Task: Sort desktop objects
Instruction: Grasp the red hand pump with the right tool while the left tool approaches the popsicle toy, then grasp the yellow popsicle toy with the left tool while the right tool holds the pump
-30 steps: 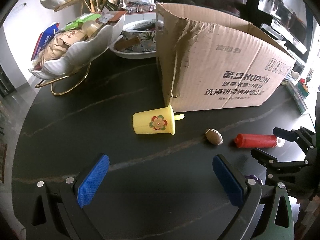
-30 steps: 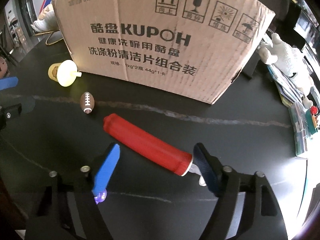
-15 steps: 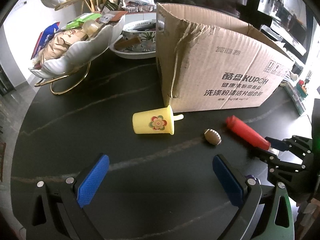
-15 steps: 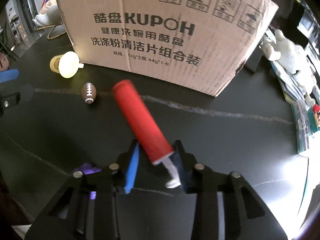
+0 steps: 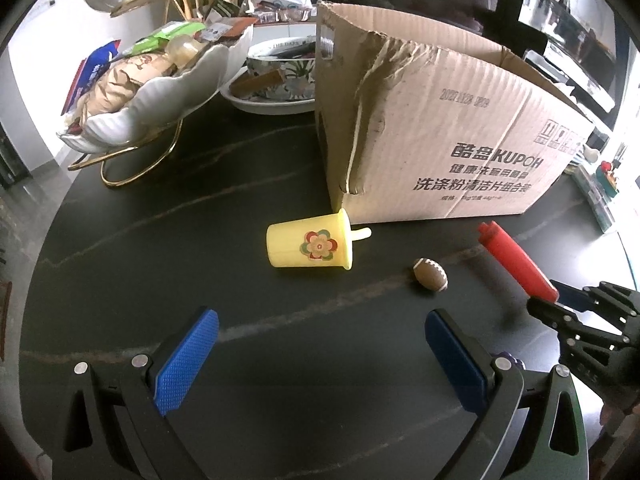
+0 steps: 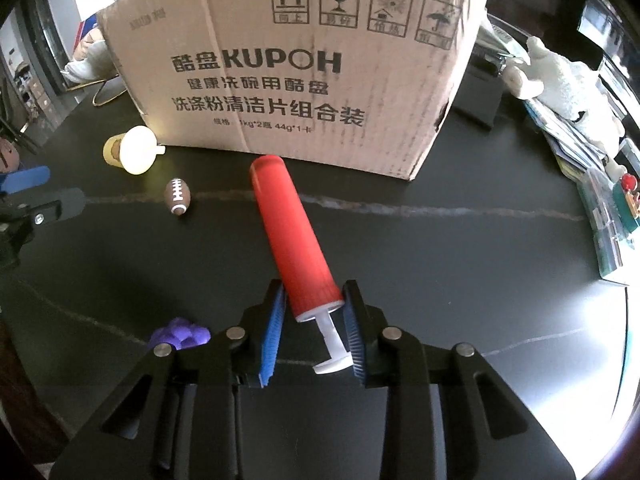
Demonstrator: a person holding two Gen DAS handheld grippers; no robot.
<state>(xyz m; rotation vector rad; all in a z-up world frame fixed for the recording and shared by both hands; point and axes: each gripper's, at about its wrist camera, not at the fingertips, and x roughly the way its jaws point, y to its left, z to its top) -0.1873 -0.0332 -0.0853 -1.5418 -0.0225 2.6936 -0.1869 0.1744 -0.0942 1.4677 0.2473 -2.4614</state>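
My right gripper (image 6: 314, 300) is shut on the red popsicle toy (image 6: 294, 236), its blue pads clamped on the wide end by the white stick. The toy (image 5: 516, 262) juts forward toward the cardboard box (image 6: 296, 68) and shows in the left wrist view with the right gripper (image 5: 554, 300) at its near end. My left gripper (image 5: 320, 344) hangs open over bare tabletop. Ahead of it lie a yellow popsicle toy (image 5: 310, 245) with a flower and a small brown football (image 5: 431, 275). A purple grape toy (image 6: 181, 332) rests beside the right gripper's left finger.
The open cardboard box (image 5: 436, 132) stands behind the toys. A white shell-shaped dish (image 5: 156, 96) of snacks on a gold stand and a patterned bowl (image 5: 276, 84) crowd the far left. A white plush toy (image 6: 560, 80) and stacked items line the right edge of the dark table (image 6: 460, 260).
My right gripper closed on the red popsicle toy and raised it from lying flat across the table to pointing forward at the box. The left gripper stayed put.
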